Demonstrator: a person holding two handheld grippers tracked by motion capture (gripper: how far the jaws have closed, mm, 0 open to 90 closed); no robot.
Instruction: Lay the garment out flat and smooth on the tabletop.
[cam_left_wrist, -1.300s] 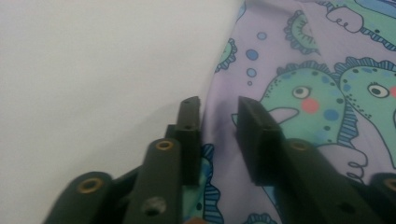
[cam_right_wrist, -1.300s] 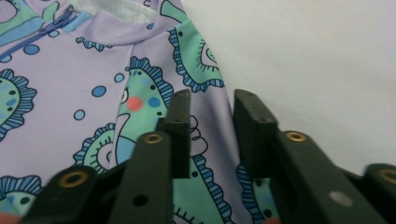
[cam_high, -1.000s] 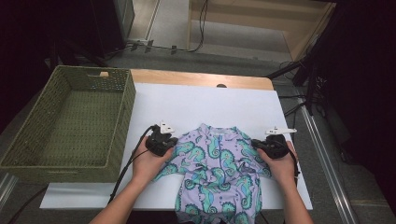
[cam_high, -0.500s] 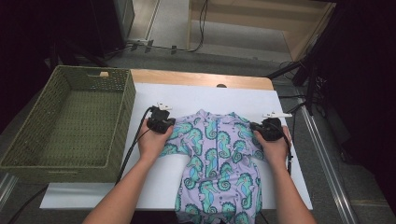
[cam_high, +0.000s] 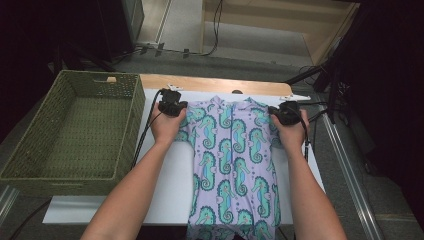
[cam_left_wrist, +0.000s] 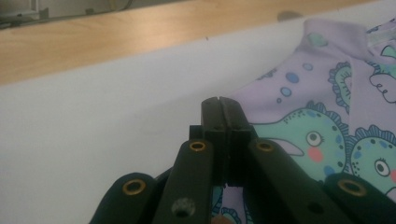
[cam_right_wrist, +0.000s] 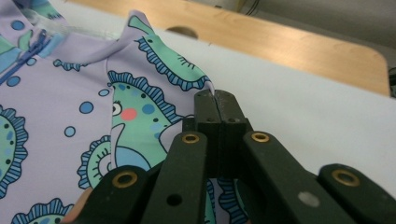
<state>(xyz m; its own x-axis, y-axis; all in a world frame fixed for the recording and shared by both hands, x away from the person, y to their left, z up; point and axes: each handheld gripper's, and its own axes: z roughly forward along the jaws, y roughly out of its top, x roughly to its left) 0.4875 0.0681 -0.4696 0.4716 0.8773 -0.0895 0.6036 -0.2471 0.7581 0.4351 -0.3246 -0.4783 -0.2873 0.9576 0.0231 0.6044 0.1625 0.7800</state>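
Two pinch points, one at each shoulder of romper (cam_high: 232, 160)

- Left gripper (cam_high: 171, 106): jaws pressed together, tips at the outer edge of one shoulder; in the left gripper view, lilac fabric running right up to the closed tips. Judged a thin pinch on the cloth, though the bite itself is hidden under the jaws
- Right gripper (cam_high: 286, 114): jaws likewise pressed together, sleeve corner meeting the tips in the right gripper view. Judged the same thin pinch
- Romper position: front up, zip down the middle, collar close to the far edge of table (cam_high: 165, 195), shoulders near the far edge and spread wide between the two hands, body lying flat along the white top, legs hanging over the near edge
- Basket (cam_high: 135, 115): beside the table's left edge, nothing inside, well apart from romper

Progress, as a judgement:
- Done: romper laid out lengthwise, top half spread and mostly smooth
- Not done: legs not on the table; no fold made yet; nothing placed in basket
- Probably early to middle stage, spreading close to finished, with folding and putting away left, if basket is the destination
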